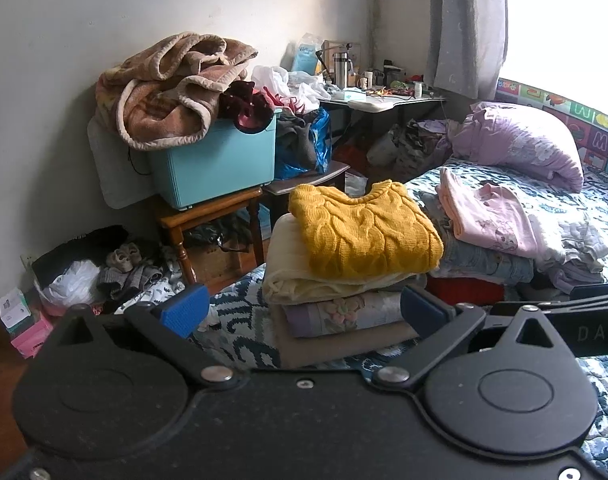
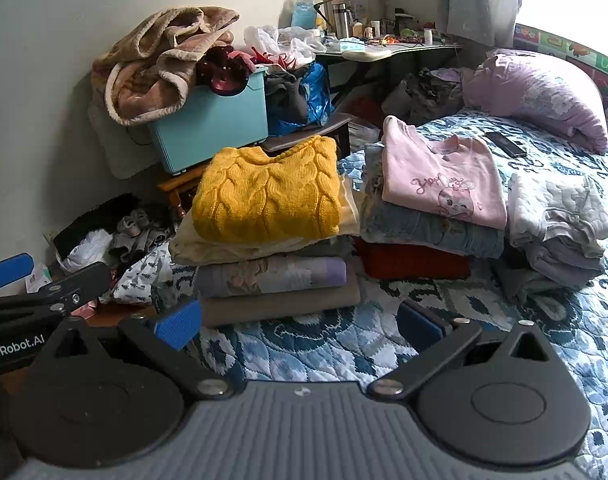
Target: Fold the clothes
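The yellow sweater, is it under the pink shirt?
No, the yellow sweater sits on top of its own pile, and the pink shirt tops the pile beside it.

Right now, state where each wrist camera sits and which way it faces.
Left wrist: low over the bed's near edge, facing the yellow sweater stack and the teal bin; own open left gripper shows, with the other gripper's arm at right.
Right wrist: further right, facing the yellow sweater and the pink shirt stack; own open right gripper shows.
Shared: the sweater, shirt, bin and purple pillow.
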Motion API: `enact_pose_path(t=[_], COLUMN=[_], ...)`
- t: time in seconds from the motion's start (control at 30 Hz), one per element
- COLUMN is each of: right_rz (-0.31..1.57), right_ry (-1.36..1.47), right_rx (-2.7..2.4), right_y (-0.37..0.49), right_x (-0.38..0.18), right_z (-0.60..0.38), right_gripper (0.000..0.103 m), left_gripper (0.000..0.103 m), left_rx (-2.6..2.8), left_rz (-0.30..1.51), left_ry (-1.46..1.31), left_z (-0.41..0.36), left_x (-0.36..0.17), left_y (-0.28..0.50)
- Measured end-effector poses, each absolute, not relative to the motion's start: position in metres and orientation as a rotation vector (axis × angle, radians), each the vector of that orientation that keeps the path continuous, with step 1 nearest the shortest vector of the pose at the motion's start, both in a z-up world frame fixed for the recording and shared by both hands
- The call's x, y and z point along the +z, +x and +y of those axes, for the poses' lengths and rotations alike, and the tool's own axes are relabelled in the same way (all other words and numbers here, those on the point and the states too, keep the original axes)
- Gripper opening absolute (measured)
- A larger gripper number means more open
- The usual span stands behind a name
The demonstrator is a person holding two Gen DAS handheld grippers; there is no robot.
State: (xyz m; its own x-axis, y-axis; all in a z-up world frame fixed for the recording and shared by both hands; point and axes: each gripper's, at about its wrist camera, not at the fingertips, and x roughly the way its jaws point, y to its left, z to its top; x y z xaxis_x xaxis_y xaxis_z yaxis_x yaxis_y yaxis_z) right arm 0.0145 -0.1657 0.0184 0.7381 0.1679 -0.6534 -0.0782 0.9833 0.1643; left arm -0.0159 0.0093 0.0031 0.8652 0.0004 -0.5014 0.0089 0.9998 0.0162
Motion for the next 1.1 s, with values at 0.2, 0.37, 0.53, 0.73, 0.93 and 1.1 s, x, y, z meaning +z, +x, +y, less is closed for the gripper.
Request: enact_pose_path(t=[0.2,0.37,0.53,0.73,0.93,1.1], right_rz=[0.727,0.726,0.726,0.727,0.729,0.731], right_ry=[0.129,0.131,0.131,0.132,0.130,0.128], right_rx=[0.136,0.134,0.131,0.131,0.132,0.133], right_y=[0.0131,0.0126,0.0121,0.0121,0.0140,0.0179], right_x=[0.0191,0.0200,0.0216,0.0215,0.0201,0.0181], right_z=[-0.1653,-0.1669,-0.1671,-0.1668,-0.1674,-0.1682], right_gripper=[0.103,0.103,0.103,0.103,0.103,0.103], left_gripper=[0.103,0.103,0.103,0.103,0.103,0.103], left_rx=[-0.007,-0.009,-0.011,-0.013,-0.020,-0.025], left_rz=[0.524,0.521,0.519,0.520,0.523,0.526], left_ry=[0.015,0.015,0.016,0.017,0.016,0.030], left_z=[0.0098,0.0088,0.0084,0.0083,0.0079,0.0072], left_x=[0.0040,0.0048,0.0057,0.0048,0.0055,0.0034], left_y=[-0.0172,-0.0180,-0.0182,-0.0174,-0.0152,-0.0099])
